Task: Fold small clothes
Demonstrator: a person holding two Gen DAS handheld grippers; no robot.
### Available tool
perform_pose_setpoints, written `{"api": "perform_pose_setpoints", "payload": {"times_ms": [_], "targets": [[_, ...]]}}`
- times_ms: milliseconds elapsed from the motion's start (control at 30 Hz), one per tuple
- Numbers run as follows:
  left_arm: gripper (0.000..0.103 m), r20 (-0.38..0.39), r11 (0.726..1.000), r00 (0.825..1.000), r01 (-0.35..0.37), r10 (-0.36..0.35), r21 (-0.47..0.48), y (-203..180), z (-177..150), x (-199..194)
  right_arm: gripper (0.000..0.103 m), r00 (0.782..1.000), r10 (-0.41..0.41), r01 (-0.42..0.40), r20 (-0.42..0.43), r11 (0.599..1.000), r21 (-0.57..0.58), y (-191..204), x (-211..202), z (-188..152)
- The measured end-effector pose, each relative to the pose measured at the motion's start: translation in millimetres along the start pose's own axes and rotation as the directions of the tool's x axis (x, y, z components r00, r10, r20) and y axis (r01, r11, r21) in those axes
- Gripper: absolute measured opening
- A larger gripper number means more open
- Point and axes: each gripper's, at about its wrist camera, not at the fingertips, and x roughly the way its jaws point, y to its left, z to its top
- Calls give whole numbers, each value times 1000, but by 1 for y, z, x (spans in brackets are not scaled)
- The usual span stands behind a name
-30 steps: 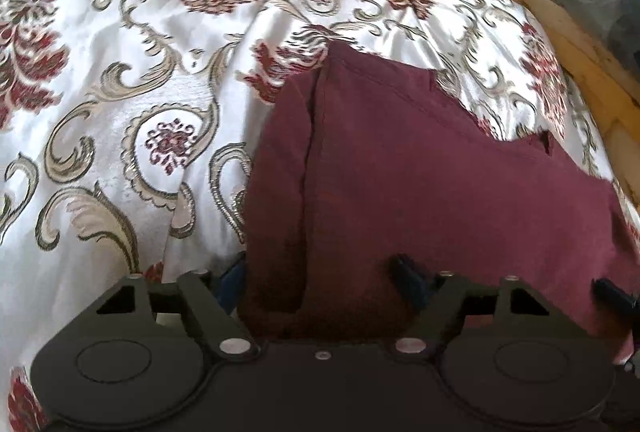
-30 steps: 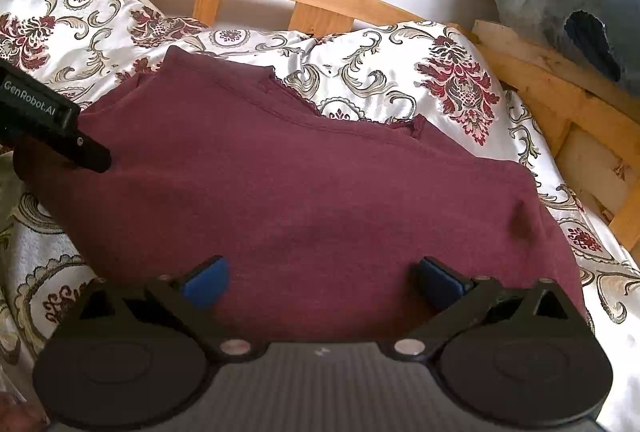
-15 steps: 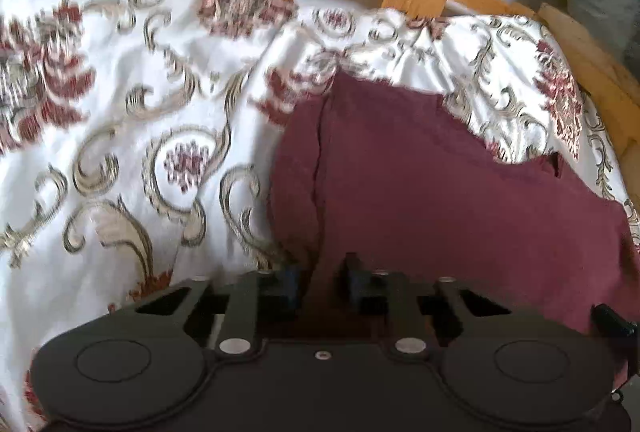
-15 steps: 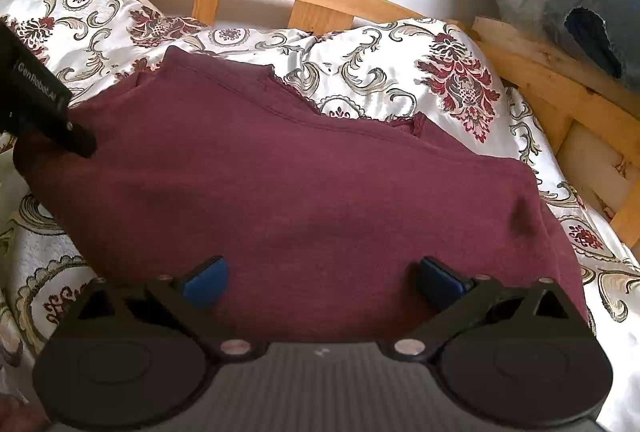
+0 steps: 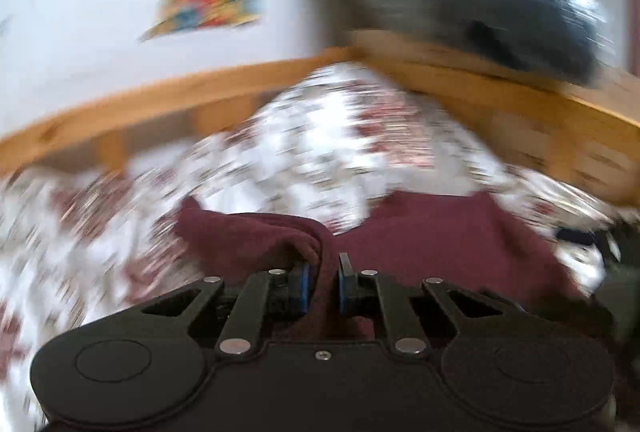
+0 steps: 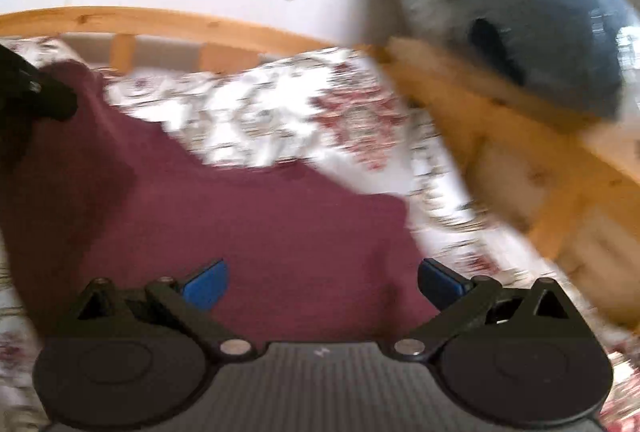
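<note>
Your left gripper [image 5: 321, 286] is closing its jaws on a bunched fold of the maroon knit garment [image 6: 256, 228]; your right gripper [image 6: 322, 282] stands wide, cloth untouched between its pads; the garment lies across the floral satin bedspread [image 6: 280, 112], long axis side to side

bright daylight; heavy motion blur smears both views, fisheye bending and dark corners at the edges.

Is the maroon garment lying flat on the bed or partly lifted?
Partly lifted: the left hand-held gripper, jaws closing, pinches a bunched edge of the maroon garment; the rest lies spread.
</note>
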Motion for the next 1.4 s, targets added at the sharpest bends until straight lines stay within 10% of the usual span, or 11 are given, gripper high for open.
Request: {"api": "perform_pose_setpoints", "payload": {"times_ms": [233, 467, 600, 933, 1033, 1167, 1400], "targets": [[13, -78, 978, 982, 179, -171, 109, -64, -9, 27, 103, 993, -109, 112, -33, 986, 122, -61, 17, -11], [23, -134, 974, 970, 213, -202, 75, -71, -28, 32, 103, 997, -79, 79, -4, 980, 184, -76, 15, -11], [64, -73, 966, 967, 250, -246, 63, -70, -29, 11, 103, 999, -45, 39, 23, 976, 213, -78, 14, -8], [96, -53, 994, 996, 78, -74, 71, -71, -49, -14, 103, 986, 75, -117, 147, 946, 302, -79, 11, 3], [95, -142, 996, 990, 8, 5, 87, -70, -57, 0, 103, 953, 197, -266, 230, 907, 326, -77, 10, 10], [93, -187, 992, 981, -20, 43, 125, -68, -66, 10, 103, 840, 493, -543, 227, 752, 373, -70, 30, 23], [93, -221, 987, 973, -24, 59, 159, -71, -69, 21, 103, 703, 706, -661, 78, 610, 437, -42, 58, 20]]}}
